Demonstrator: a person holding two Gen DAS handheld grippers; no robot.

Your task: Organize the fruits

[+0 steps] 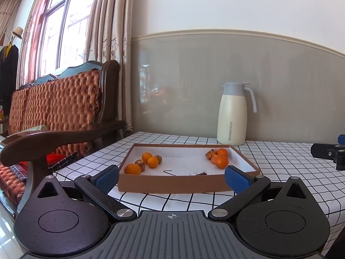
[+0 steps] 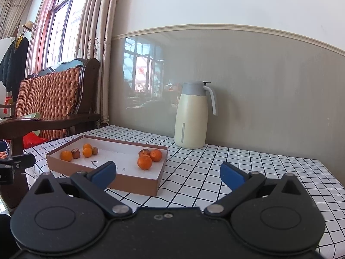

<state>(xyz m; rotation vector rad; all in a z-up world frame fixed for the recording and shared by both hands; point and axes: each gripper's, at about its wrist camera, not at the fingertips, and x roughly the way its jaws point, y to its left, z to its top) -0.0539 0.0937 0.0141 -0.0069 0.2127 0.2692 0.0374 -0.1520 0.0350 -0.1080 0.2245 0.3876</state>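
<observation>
A shallow brown cardboard tray (image 1: 172, 183) (image 2: 133, 185) with a white floor sits on the checked tablecloth. Its left end holds three oranges (image 1: 152, 162) (image 2: 87, 152) mixed with two small brown fruits (image 1: 141, 164) (image 2: 75, 153). Its right end holds oranges (image 1: 221, 161) (image 2: 144, 162) and brown fruits (image 1: 210, 153) (image 2: 144, 151) in a cluster. My left gripper (image 1: 171, 178) is open and empty just in front of the tray's near wall. My right gripper (image 2: 168, 173) is open and empty, near the tray's right corner. The right gripper's tip shows at the right edge of the left wrist view (image 1: 330, 153).
A cream thermos jug (image 1: 232, 114) (image 2: 192, 116) with a grey lid stands at the back by the wall. A wooden sofa (image 1: 54, 112) (image 2: 49, 99) with orange cushions stands left of the table. The table's left edge (image 1: 90, 153) is close to the tray.
</observation>
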